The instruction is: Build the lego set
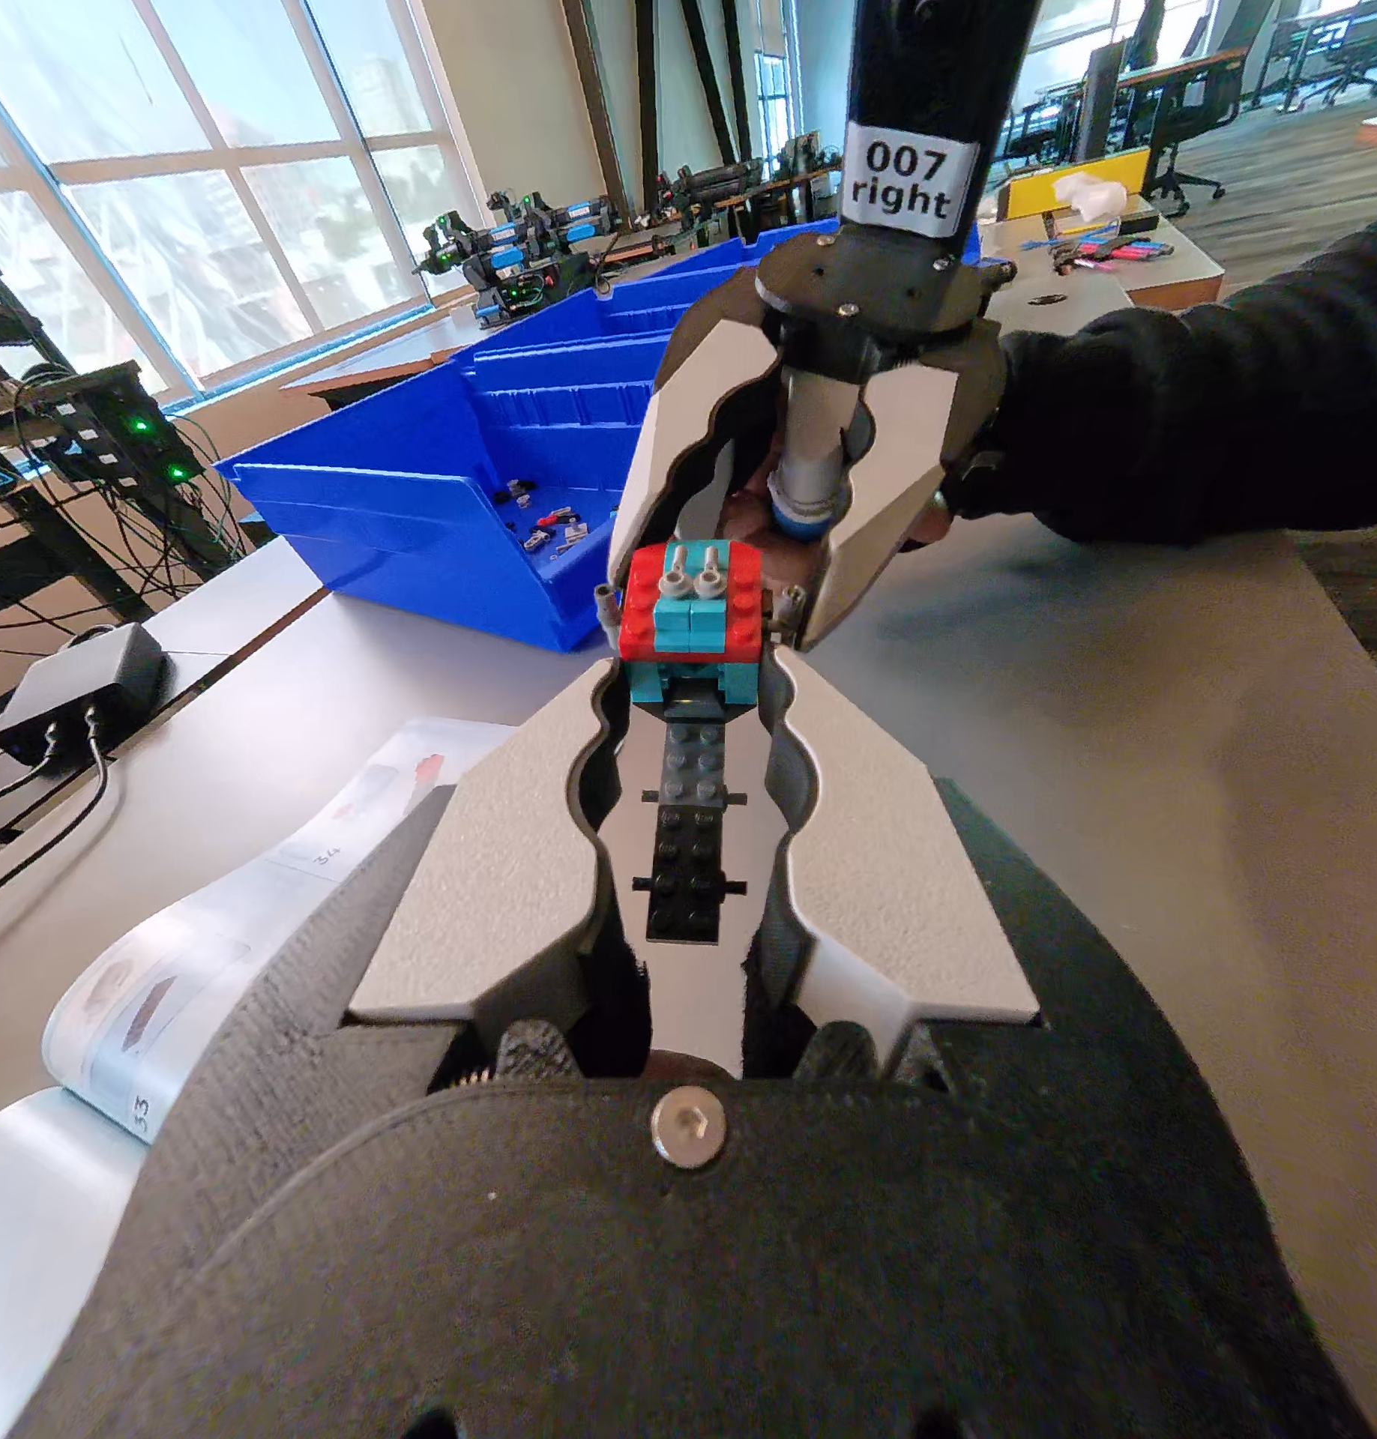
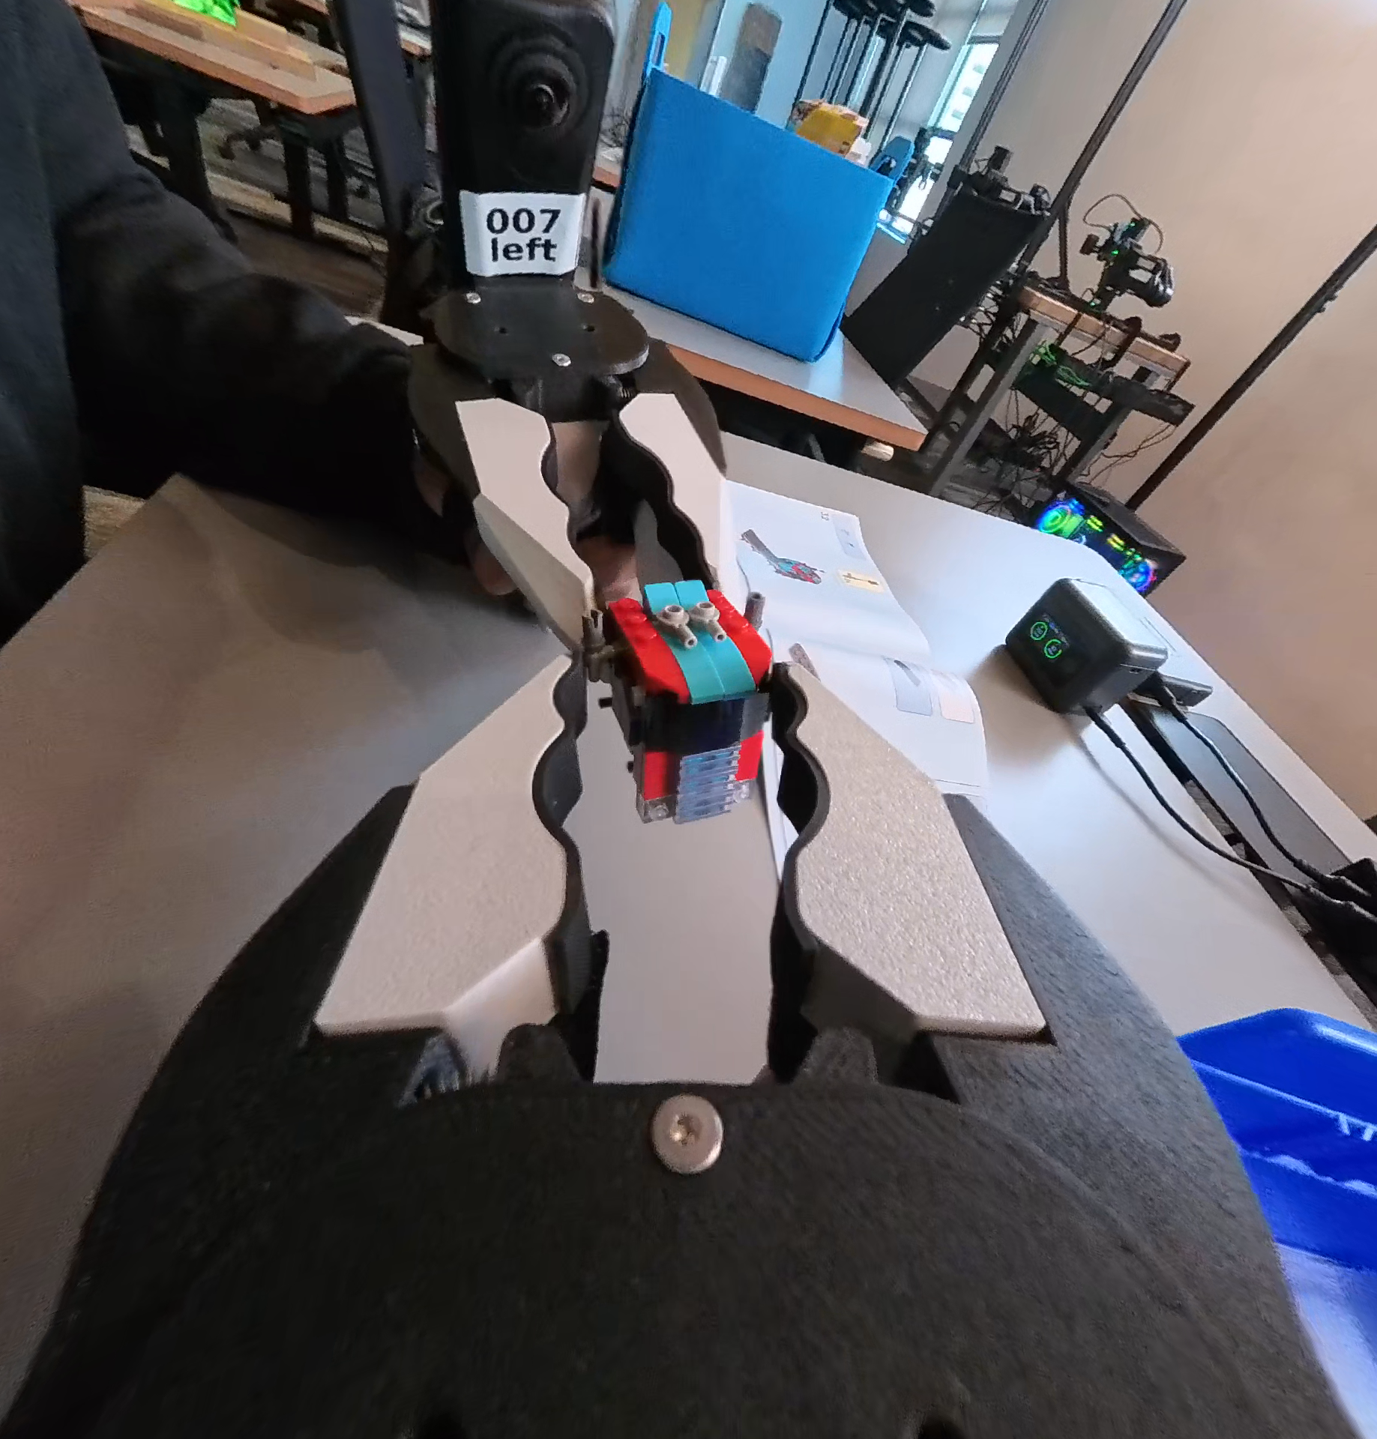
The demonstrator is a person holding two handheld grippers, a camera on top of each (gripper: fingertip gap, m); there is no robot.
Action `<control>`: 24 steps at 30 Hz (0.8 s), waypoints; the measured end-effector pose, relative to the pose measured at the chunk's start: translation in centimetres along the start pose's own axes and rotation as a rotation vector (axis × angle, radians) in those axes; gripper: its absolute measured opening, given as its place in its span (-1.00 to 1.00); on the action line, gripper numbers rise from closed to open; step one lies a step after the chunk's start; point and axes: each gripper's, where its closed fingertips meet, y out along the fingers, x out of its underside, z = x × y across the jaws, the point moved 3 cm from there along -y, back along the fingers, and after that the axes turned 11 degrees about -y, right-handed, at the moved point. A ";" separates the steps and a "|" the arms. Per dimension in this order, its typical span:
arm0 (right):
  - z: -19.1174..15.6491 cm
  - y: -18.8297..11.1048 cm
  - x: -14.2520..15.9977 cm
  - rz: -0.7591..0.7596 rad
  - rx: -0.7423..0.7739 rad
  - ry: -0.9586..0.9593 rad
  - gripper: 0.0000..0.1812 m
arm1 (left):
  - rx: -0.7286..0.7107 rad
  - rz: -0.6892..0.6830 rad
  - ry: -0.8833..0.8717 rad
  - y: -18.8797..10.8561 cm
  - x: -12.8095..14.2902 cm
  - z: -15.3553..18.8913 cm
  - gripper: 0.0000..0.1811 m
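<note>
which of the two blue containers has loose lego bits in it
The glossy blue plastic bin beside the build, seen in the left wrist view: small grey, black and red parts lie on its floor. The matte blue box on the farther desk shows only its outer walls.

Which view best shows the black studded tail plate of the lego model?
The left wrist view: the black tail plate runs toward the camera between the left gripper fingers, studs visible. In the right wrist view, the model's red-and-teal body hides it.
</note>
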 end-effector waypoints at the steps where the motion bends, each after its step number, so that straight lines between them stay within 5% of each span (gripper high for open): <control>1: 0.0 0.0 0.0 0.005 0.000 0.006 -0.47 | 0.000 0.002 -0.003 0.0 0.0 0.0 -0.64; 24: 0.2 0.0 -0.6 0.085 -0.005 0.065 -0.49 | -0.017 0.065 0.022 -0.2 -0.6 0.4 -0.64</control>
